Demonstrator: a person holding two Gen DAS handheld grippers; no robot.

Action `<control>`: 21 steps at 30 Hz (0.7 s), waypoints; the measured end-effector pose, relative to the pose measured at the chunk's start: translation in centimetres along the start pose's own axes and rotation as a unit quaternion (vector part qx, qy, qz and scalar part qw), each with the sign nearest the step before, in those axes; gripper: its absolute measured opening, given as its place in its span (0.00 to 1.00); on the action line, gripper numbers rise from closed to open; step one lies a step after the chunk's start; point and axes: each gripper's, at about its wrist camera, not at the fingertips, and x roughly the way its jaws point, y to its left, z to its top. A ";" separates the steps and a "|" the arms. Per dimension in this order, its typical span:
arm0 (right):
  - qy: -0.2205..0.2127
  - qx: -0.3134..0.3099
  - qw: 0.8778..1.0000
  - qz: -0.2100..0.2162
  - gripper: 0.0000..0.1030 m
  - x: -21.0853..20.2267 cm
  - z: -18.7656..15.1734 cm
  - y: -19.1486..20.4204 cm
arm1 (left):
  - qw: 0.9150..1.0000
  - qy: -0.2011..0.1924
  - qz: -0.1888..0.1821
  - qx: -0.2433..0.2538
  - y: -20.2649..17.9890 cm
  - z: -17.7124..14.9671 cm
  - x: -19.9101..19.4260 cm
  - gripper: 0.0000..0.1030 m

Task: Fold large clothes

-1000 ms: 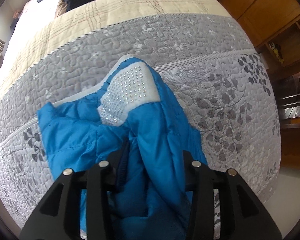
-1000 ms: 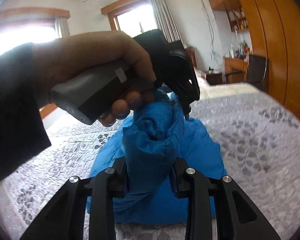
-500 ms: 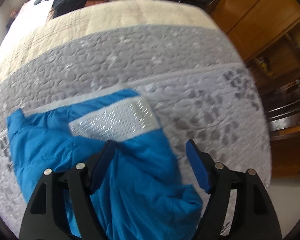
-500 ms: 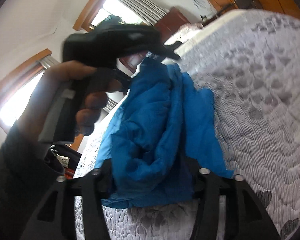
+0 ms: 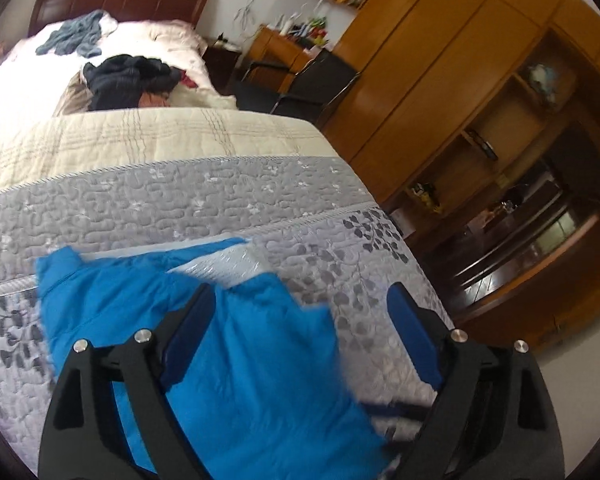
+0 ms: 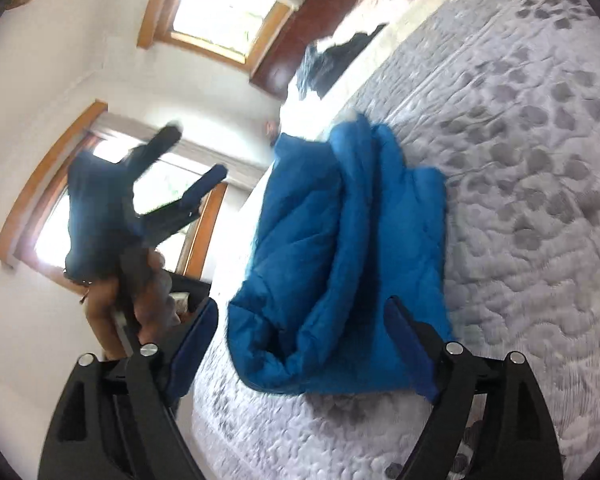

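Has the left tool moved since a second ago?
Yes. The left tool let go of the blue jacket and tilted up: the headboard beyond the bed now shows.

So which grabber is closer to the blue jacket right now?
Probably the right gripper: its open jaws sit at the edge of the blue jacket. The left gripper, also open, is lifted up off to the side, clear of the fabric.

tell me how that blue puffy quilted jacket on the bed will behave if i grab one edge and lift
The blue puffy quilted jacket will probably flop and unfold, since it lies in soft rolled folds. Its smooth shell looks somewhat slippery, so it may slide on the grey quilted bedspread. It is likely light for its bulk.
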 end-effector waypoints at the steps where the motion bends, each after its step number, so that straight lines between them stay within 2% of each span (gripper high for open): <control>1: 0.017 0.002 1.000 -0.001 0.83 0.4 0.4 0.2 | 1.000 0.000 -0.005 0.001 0.2 -0.6 -0.5 0.85; 3: 0.048 -0.004 0.999 -0.012 0.83 1.5 1.5 0.6 | 1.000 0.002 -0.026 -0.002 0.9 -1.9 -1.4 0.85; 4: 0.058 -0.007 0.998 -0.016 0.77 1.9 1.9 0.7 | 0.999 0.000 -0.037 -0.003 1.3 -2.4 -2.0 0.85; 5: 0.065 -0.007 0.998 -0.016 0.64 2.2 2.3 0.6 | 0.999 -0.003 -0.050 -0.005 1.6 -2.9 -2.5 0.85; 6: 0.084 -0.013 0.996 -0.018 0.55 2.5 2.5 0.8 | 0.998 -0.007 -0.068 -0.009 1.9 -3.5 -3.2 0.85; 7: 0.091 -0.023 0.995 -0.023 0.38 2.4 2.6 1.0 | 0.997 -0.009 -0.077 -0.012 2.0 -3.9 -3.5 0.85; 8: 0.096 -0.043 0.994 -0.037 0.32 2.2 2.5 1.5 | 0.995 -0.012 -0.095 -0.016 2.1 -4.5 -3.9 0.85; 11: 0.103 -0.071 0.991 -0.057 0.24 1.2 1.4 1.2 | 0.991 -0.008 -0.134 -0.016 1.9 -6.2 -4.5 0.85; 14: 0.085 -0.056 0.994 -0.050 0.23 -0.1 1.2 -0.7 | 0.982 0.007 -0.187 -0.005 0.9 -8.4 -3.8 0.85; 18: 0.070 -0.012 0.997 -0.024 0.23 -0.3 0.2 -4.3 | 0.961 0.058 -0.269 -0.004 -0.8 -11.5 0.1 0.82; 21: 0.067 0.019 0.998 -0.011 0.24 0.3 -0.4 -7.2 | 0.955 0.091 -0.281 -0.002 -1.4 -13.3 3.4 0.81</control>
